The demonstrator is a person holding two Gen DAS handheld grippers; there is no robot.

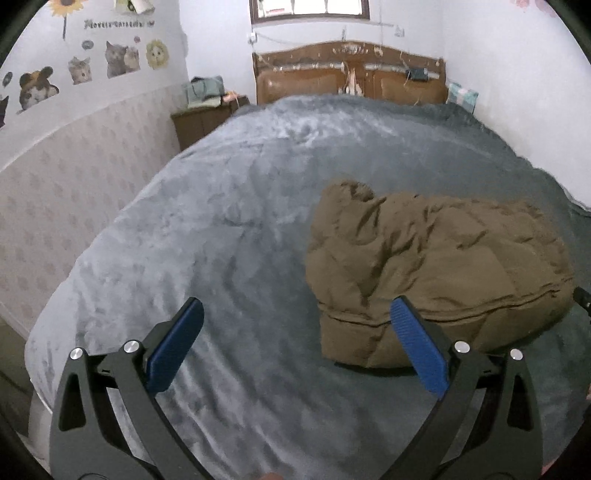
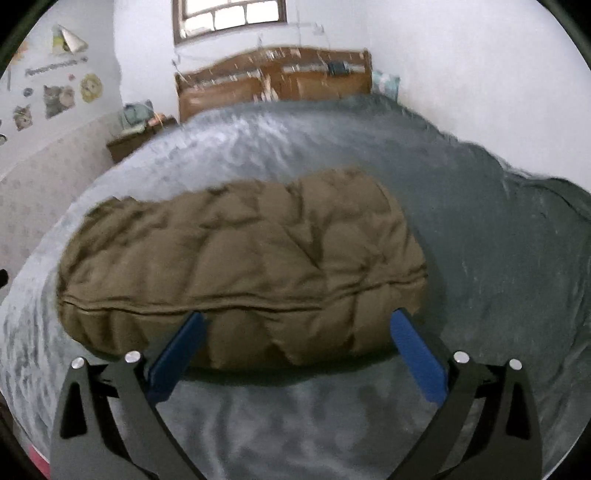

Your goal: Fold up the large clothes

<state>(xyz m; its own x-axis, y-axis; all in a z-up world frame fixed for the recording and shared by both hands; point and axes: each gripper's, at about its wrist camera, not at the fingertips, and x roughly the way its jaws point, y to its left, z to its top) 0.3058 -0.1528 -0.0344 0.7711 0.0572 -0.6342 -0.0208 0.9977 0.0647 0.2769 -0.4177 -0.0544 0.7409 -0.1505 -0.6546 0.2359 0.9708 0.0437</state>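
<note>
Plush grey bedding (image 1: 229, 229) lies under our left gripper (image 1: 295, 343) and right gripper (image 2: 295, 347), both spread wide and holding nothing, before the folded, puffy quilted brown coat (image 2: 240, 266); only the left view shows its rumpled far end.

"What is this room like?"

"There is a big bed (image 1: 229, 206) with a soft grey blanket (image 2: 480, 229). A brown wooden headboard (image 1: 351, 74) stands at the far wall. Light comes in a window (image 1: 310, 9) above it."

"And the wall?"

"Cat stickers (image 1: 116, 57) on the left wall, with a small brown cabinet (image 1: 201, 120) nearby."
</note>
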